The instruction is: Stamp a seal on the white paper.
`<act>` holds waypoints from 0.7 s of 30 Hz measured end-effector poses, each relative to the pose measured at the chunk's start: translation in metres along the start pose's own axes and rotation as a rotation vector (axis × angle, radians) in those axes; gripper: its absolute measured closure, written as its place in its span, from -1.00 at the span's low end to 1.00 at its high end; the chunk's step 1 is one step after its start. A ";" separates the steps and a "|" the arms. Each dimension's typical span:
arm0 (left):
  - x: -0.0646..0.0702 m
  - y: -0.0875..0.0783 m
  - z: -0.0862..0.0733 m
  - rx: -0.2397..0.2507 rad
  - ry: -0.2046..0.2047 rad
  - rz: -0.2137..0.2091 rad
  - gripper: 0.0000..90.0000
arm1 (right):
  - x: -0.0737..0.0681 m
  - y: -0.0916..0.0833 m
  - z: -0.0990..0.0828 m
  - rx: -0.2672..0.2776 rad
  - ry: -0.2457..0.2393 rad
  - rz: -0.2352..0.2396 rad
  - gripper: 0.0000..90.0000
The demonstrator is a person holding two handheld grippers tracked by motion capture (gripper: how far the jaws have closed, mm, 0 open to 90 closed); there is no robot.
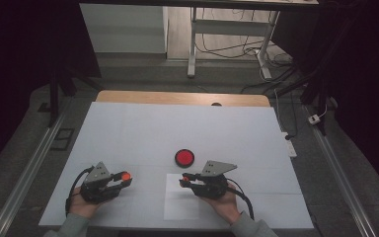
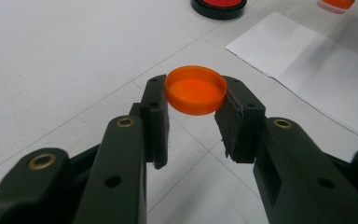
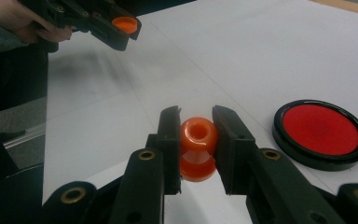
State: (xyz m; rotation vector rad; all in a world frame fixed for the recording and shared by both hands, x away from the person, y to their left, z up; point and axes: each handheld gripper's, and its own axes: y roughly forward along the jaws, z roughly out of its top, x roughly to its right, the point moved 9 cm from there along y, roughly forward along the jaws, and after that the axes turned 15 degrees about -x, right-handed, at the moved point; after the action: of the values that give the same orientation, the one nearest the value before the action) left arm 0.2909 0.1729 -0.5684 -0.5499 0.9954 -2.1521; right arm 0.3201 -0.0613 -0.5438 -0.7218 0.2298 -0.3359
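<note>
You have both parts in hand, so this looks like the joining step. Your left gripper [image 1: 124,177] has its jaws clamped on the rim of an orange cap [image 2: 196,89], held open side up, off the table [image 1: 128,128] near its front left corner. Your right gripper [image 1: 183,180] has its jaws clamped on the waist of a small orange bottle [image 3: 197,147], whose open mouth faces up and away from you; it sits over the white sheet of paper [image 1: 181,206] at the front middle of the table. The two parts are well apart, with bare table between them. The red disc in its black rim [image 1: 184,157] lies just beyond the right gripper, untouched.

The next move probably calls for bringing the cap across to the bottle's mouth. As it stands the cap's hollow faces up, so you would likely have to roll your left wrist over before the two can meet. Line the rims up squarely, and keep both grips firm, since each part is held on a curved surface.
</note>
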 end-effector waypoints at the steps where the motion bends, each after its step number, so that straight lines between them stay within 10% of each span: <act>1: 0.000 0.000 0.000 0.000 0.000 0.000 0.44 | 0.000 0.001 0.000 0.003 0.003 0.000 0.61; 21: 0.000 0.000 0.000 -0.001 0.000 0.000 0.44 | -0.006 0.019 -0.017 -0.082 -0.032 0.002 0.61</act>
State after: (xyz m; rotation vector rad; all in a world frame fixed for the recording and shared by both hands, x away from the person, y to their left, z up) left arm 0.2909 0.1727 -0.5689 -0.5497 0.9962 -2.1516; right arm 0.3136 -0.0562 -0.5685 -0.8068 0.2154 -0.3142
